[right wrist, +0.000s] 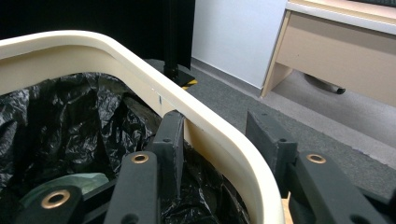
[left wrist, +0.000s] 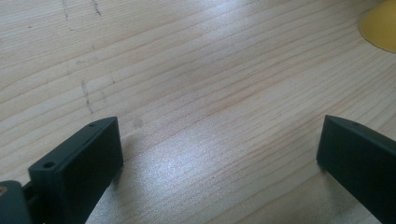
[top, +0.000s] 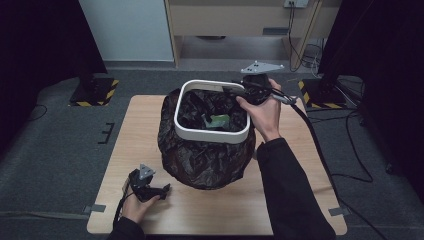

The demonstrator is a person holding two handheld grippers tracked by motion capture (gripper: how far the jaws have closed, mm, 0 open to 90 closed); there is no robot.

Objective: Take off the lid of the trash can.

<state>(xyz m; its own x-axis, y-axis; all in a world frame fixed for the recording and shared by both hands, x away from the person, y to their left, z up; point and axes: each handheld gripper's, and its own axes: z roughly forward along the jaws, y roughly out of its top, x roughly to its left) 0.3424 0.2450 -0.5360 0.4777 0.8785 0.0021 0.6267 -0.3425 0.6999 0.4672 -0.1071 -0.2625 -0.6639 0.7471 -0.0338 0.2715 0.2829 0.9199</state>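
Lower left of the high view, the left claw point(top: 162, 189) rests low on the bare wooden surface point(top: 210, 210), close to the near edge, its jaws wide apart with nothing between them; its own view shows plain wood grain between the two jaws and a yellow shape point(left wrist: 380, 25) cut off at the upper right corner, too little of it to identify. Open room lies all around that claw, up to the bulge of the black bag.

At the frame's centre stands the bin, wrapped in a crinkled black bag point(top: 205, 160), with a white rounded-square ring point(top: 210, 134) on top. Something green point(top: 218, 120) lies inside, partly hidden by bag folds.

At the ring's far right corner the right claw point(top: 245, 92) straddles the rim. In its own view one jaw sits inside against the ring's point(right wrist: 205, 130) inner face, the other stands outside with a visible gap, so the ring is between the jaws but not clamped.

Beyond the surface's far edge lie grey floor point(top: 60, 140) and a wooden desk point(top: 225, 20).
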